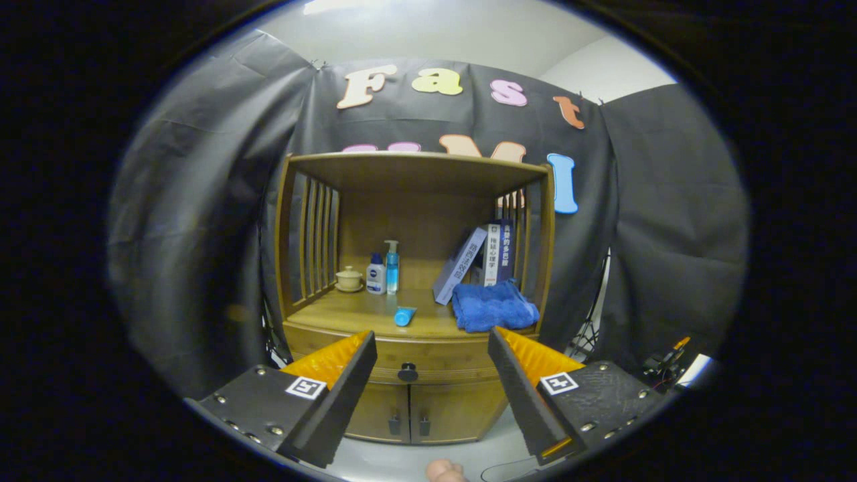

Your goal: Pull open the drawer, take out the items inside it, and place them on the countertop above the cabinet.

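The gripper (432, 348) is held in front of a wooden cabinet (412, 294), its two fingers (351, 375) spread wide apart and holding nothing. Between them, a little beyond the tips, I see the drawer (402, 358) with its dark round knob (407, 372); the drawer is closed, so what is inside cannot be seen. Under it are two small doors (410, 414), also closed.

Above the drawer is the countertop (361, 311), an open shelf with slatted sides. At its back left stands a small lidded cup (349, 278), and just beside it a white bottle (375, 274) and a taller blue pump bottle (392, 266) (these two are nearly touching). A blue tube (404, 315) lies near the front edge. To the right lies a folded blue towel (493, 306), and behind it are some books (485, 258), one leaning against the upright ones.
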Available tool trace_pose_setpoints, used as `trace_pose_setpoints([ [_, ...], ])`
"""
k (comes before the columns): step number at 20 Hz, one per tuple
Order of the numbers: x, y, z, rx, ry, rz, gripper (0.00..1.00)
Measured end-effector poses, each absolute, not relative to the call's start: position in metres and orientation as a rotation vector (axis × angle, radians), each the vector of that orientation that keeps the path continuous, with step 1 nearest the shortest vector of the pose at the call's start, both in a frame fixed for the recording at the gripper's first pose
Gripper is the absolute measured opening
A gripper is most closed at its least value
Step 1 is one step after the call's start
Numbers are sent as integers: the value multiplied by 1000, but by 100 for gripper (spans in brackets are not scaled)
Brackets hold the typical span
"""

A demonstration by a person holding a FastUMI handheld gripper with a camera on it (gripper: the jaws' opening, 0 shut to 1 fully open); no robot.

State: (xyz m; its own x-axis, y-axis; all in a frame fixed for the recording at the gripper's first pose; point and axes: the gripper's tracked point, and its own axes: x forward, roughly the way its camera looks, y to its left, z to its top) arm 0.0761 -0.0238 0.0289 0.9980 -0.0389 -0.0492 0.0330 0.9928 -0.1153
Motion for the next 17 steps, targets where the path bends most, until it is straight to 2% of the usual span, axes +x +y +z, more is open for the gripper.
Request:
trace_pose_setpoints([
  [8, 49, -32, 66, -34, 72, -34, 100],
  [17, 41, -27, 81, 21, 79, 48, 100],
])
